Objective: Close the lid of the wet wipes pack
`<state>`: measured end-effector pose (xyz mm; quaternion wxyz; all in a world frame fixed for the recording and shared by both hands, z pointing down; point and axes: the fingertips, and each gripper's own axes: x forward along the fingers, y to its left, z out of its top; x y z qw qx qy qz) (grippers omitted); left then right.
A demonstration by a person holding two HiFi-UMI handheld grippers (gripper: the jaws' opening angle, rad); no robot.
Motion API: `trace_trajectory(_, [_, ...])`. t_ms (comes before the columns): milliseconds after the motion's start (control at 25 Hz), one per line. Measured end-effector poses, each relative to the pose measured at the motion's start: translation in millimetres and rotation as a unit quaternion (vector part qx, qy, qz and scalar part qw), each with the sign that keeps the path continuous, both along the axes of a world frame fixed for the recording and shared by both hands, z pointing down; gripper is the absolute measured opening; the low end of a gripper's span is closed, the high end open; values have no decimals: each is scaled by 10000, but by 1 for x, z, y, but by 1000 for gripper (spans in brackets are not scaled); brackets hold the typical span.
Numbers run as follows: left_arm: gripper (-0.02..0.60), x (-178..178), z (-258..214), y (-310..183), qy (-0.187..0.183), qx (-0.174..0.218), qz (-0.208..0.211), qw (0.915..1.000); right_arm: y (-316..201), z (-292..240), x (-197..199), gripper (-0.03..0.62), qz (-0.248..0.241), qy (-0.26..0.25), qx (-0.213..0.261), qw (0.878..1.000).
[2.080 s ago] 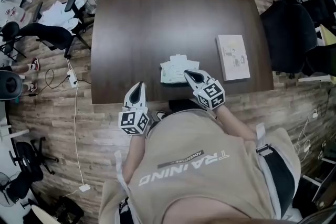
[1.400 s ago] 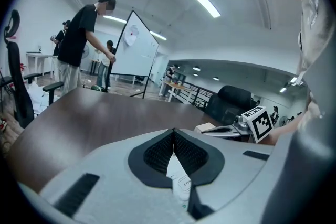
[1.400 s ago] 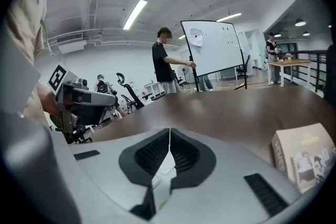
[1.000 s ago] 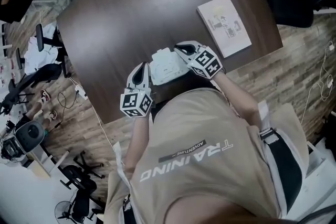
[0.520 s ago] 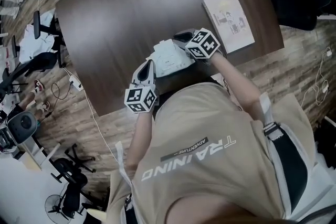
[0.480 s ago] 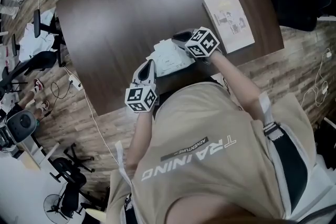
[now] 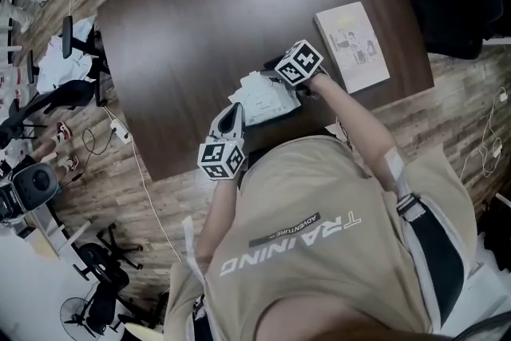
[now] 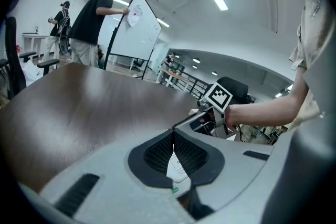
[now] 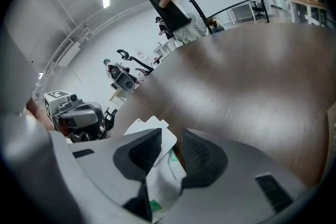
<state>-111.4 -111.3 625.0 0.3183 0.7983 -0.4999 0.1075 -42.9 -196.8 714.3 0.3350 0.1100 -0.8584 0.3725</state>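
Observation:
The white wet wipes pack [image 7: 262, 97] lies near the front edge of the dark wooden table [image 7: 200, 20]. My right gripper [image 7: 277, 76] hangs over the pack's right end. In the right gripper view it [image 9: 170, 147] stands open by a narrow gap, with the pack [image 9: 157, 181] and its raised white lid flap [image 9: 153, 128] showing between and behind the pads. My left gripper [image 7: 234, 113] rests at the pack's left edge. Its tips meet in the left gripper view [image 8: 172, 134], and a strip of the pack [image 8: 177, 169] shows below them.
A thin white booklet [image 7: 352, 46] lies at the table's right edge. Office chairs [image 7: 72, 88] and cables stand on the wooden floor to the left. A person [image 8: 97, 18] stands at a whiteboard [image 8: 137, 23] beyond the table's far side.
My right gripper has moved left and come over the pack's right end. My left gripper has slid forward to the pack's left edge. The head camera has shifted.

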Motion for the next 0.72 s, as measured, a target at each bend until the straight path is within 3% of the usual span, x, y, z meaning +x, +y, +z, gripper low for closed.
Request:
trace_trajectory(200, [5,1,1,0,43,-74,-99,9999,11,6,-2,83,-507,174,-214,9983])
trace_trajectory(720, [5,-12,-12,-11,14,68,-92,9999,9,-33,-6,81,-394,-200,338,9984])
